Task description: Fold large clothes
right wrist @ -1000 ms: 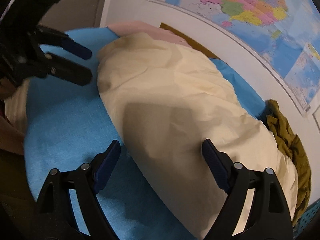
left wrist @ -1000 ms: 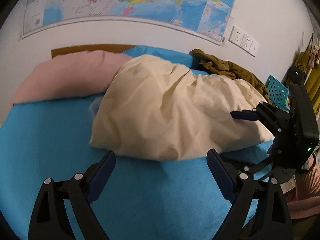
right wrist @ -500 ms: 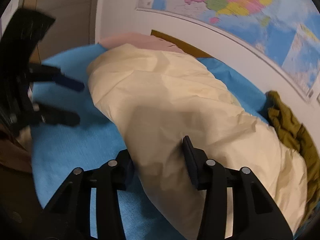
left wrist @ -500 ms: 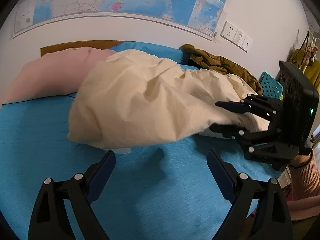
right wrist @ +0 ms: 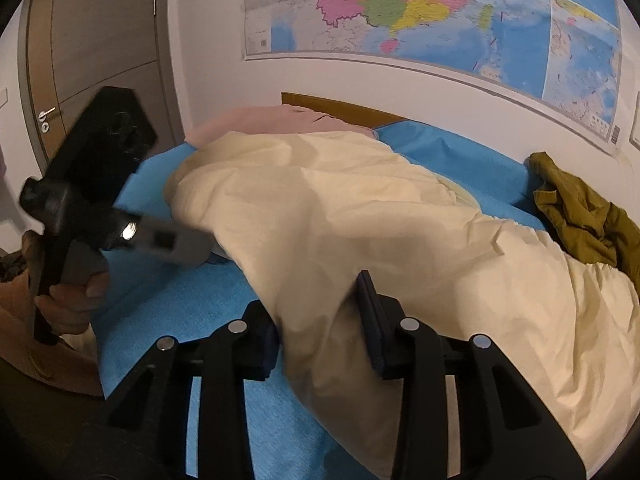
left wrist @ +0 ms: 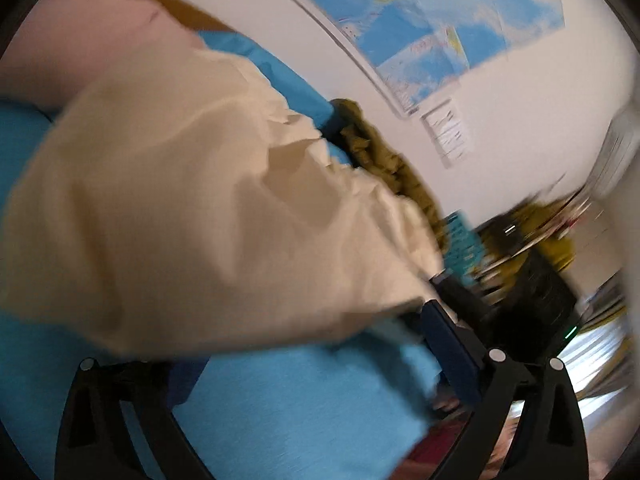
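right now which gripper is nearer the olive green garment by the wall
Right. The right gripper is clamped on the cream duvet at the end where the olive green garment lies. The left gripper, jaws open, is at the duvet's opposite end, by the pink pillow.

Left view motion-blurred; left tool [left wrist: 316,360] left pad hidden under cream quilt [left wrist: 200,208].
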Available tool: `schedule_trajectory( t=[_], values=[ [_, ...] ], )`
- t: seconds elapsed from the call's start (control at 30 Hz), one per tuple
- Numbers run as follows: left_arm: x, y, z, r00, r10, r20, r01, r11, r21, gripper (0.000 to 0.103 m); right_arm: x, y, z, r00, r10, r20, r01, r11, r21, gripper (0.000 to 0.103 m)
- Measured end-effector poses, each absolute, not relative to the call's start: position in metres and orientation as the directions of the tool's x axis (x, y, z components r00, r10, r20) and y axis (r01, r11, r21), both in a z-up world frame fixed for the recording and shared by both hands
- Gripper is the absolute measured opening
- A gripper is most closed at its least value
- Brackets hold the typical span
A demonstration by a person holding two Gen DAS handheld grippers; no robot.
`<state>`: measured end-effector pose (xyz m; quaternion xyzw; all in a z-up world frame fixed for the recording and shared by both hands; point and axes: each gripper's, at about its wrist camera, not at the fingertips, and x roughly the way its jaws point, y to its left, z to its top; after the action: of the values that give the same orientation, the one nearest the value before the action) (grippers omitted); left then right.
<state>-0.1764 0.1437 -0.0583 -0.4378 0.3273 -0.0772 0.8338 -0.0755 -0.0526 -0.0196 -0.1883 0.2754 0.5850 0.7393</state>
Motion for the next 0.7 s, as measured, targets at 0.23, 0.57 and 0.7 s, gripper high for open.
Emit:
schedule_trajectory(
  t=[0.23,0.57,0.7],
  values=[
    [-0.152,0.156,-0.058,0.788,-0.358,-0.500,-0.230,0.582,-0.780,0.095,-0.077,-0.058,-0.028,0.141,0.761,-0.633,-0.966,0.245,0.079,0.037],
    [-0.127,0.157,-0.056,0.728,-0.214,-0.651,-0.339,0.713,-0.614,0.064,-0.047,-0.185,-0.036,-0.021,0.854,-0.520,-0.771,0.318,0.552,0.063],
    [-0.131,0.156,-0.053,0.720,-0.197,-0.666,-0.338,0.739,-0.583,0.058,-0.030,-0.254,-0.062,0.056,0.857,-0.512,-0.586,0.443,0.679,0.068]
  ],
)
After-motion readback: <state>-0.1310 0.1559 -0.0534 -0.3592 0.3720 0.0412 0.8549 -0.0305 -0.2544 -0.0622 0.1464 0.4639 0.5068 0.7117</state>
